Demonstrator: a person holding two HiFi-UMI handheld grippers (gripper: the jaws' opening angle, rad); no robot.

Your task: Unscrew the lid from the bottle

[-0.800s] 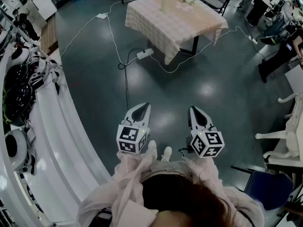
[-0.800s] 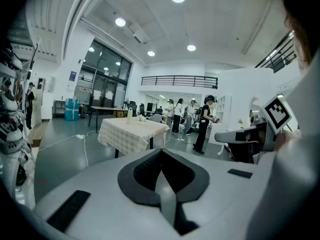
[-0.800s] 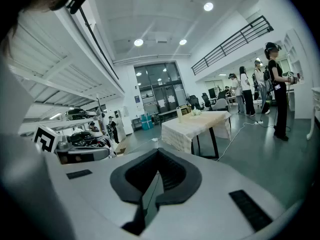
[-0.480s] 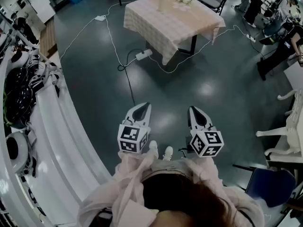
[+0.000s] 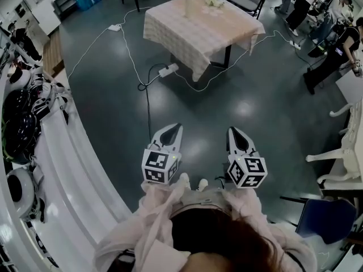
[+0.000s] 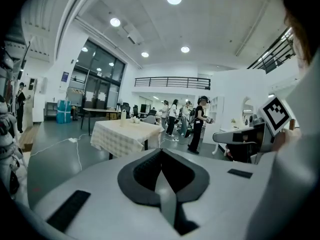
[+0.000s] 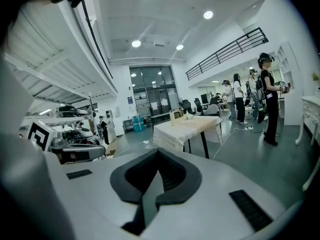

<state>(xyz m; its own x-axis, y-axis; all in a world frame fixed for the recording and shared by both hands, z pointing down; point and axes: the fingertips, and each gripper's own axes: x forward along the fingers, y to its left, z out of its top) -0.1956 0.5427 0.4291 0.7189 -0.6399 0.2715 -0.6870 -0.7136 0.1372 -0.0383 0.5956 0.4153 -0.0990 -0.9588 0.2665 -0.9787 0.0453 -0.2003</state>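
So, head view first: we're standing on the dark floor (image 5: 266, 95) with both tongs held out in front of us, side by side and apart. The left tongs (image 5: 173, 130) are squeezed fully together with nothing in them, and same story for the right tongs (image 5: 234, 134). The bottle (image 5: 189, 4) is nowhere near us. It stands upright on the counter (image 5: 193, 35) with the checked cloth, well apart from both tongs, across the room. Near it on the cloth sits a small white cluster (image 5: 214, 0) we can't identify. A white power strip (image 5: 168, 70) lies on the floor near the counter's front corner. A curved white shelf (image 5: 68, 169) runs along our left with dark helmet-like gear (image 5: 17, 123) on it, and a blue chair (image 5: 326, 220) sits at our right.

Left gripper view: the jaws meet along one seam, nothing pinched. Past them the counter (image 6: 121, 137) shows left of centre with the bottle (image 6: 123, 114) standing on top. A few people (image 6: 198, 121) stand beyond it to the right. A marker cube (image 6: 276, 113) peeks in at the right edge.

Right gripper view: jaws pressed together here too, nothing between them. The counter (image 7: 184, 130) sits past the tips, bottle (image 7: 172, 114) upright at its far end.
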